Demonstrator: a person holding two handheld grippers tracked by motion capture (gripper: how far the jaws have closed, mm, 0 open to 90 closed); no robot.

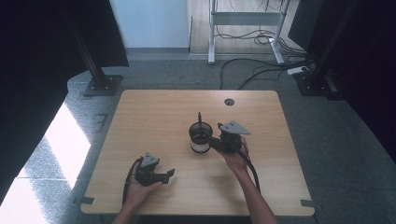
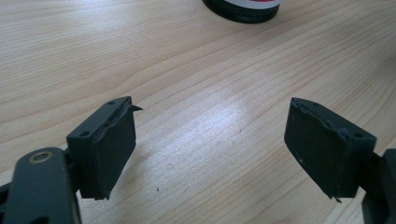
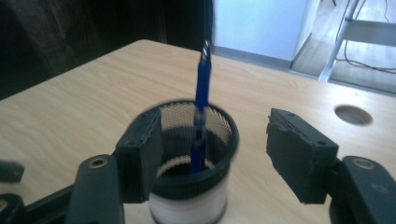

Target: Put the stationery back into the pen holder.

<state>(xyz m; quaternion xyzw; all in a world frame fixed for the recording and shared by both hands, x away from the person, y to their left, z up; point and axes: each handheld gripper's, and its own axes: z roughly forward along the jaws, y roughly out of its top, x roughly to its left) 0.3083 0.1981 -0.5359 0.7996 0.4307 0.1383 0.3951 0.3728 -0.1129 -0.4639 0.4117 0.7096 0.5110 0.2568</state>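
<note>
A black mesh cup (image 1: 201, 135) with a white lower band stands near the middle of the wooden table (image 1: 154, 116). A blue pen (image 1: 200, 119) stands upright in it. In the right gripper view the cup (image 3: 191, 186) sits just ahead of the jaws, its rim beside the left pad, and the pen (image 3: 202, 88) rises above the rim. My right gripper (image 1: 215, 140) is open and touches the cup's right side at most; nothing is held. My left gripper (image 1: 170, 173) rests open near the front left, over bare wood (image 2: 210, 140). The cup's base (image 2: 243, 7) shows far ahead of it.
A round cable hole (image 1: 229, 101) lies in the tabletop at the back right. Black stands, a metal frame and floor cables sit beyond the table's far edge. Dark screens flank both sides.
</note>
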